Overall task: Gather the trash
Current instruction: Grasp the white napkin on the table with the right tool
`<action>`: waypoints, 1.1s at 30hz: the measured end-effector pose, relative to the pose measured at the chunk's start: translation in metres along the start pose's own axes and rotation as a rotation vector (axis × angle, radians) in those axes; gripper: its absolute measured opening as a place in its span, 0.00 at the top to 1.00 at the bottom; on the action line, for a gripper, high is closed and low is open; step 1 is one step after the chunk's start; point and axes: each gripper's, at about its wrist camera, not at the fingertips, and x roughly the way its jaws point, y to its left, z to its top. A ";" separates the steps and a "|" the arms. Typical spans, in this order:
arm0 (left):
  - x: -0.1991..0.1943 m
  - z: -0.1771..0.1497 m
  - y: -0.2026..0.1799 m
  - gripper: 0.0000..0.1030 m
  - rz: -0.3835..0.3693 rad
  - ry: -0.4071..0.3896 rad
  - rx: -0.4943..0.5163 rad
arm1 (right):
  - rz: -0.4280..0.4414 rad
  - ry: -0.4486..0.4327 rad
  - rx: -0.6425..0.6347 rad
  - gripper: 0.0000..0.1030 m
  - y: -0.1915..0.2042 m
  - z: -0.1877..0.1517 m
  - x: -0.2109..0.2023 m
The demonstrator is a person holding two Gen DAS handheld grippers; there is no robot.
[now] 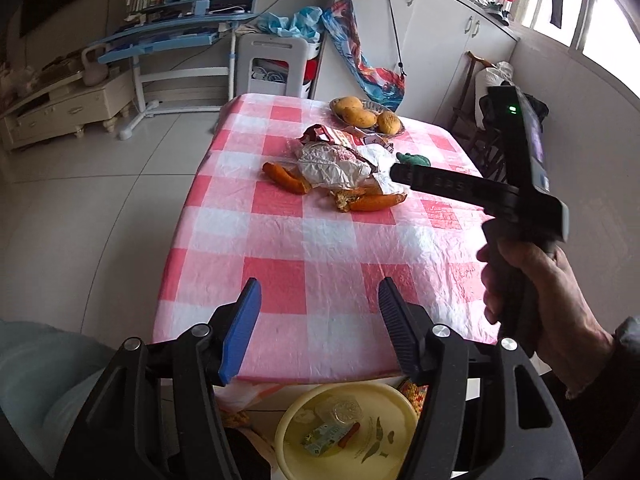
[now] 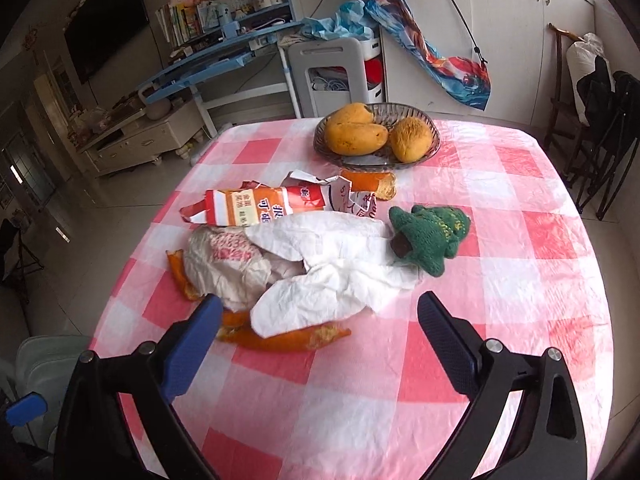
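Now both the left gripper (image 1: 320,304) and right gripper (image 2: 320,320) hold jaws apart (empty); white tissue (image 2: 320,280) lies mid-bench (image 2: 520,320).

Soft daylight enters from windows (image 1: 560,8) at the upper right of the left wrist view, blown out white. The checked cloth on the counter (image 2: 520,208) shows mild sheen and faint shadows. Both fisheye views bend strongly and darken at the corners; focus stays fairly sharp.

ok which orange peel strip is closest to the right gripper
The long orange peel strip poking out under the white crumpled tissue, just ahead of the right gripper; the other peels lie farther back.
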 end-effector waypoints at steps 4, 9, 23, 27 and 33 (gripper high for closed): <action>0.009 0.014 -0.002 0.43 0.012 0.009 0.041 | -0.020 0.046 0.005 0.28 -0.004 0.001 0.021; 0.027 0.025 0.000 0.42 0.004 0.050 0.043 | 0.041 0.066 0.053 0.82 -0.024 -0.009 0.018; 0.097 0.066 -0.050 0.42 -0.090 0.080 0.299 | 0.155 0.163 0.093 0.86 -0.068 -0.048 -0.058; 0.126 0.075 -0.069 0.43 -0.119 0.105 0.389 | 0.178 0.193 0.120 0.83 -0.087 -0.058 -0.061; 0.164 0.085 -0.077 0.43 -0.101 0.150 0.414 | 0.212 0.217 0.143 0.82 -0.096 -0.065 -0.058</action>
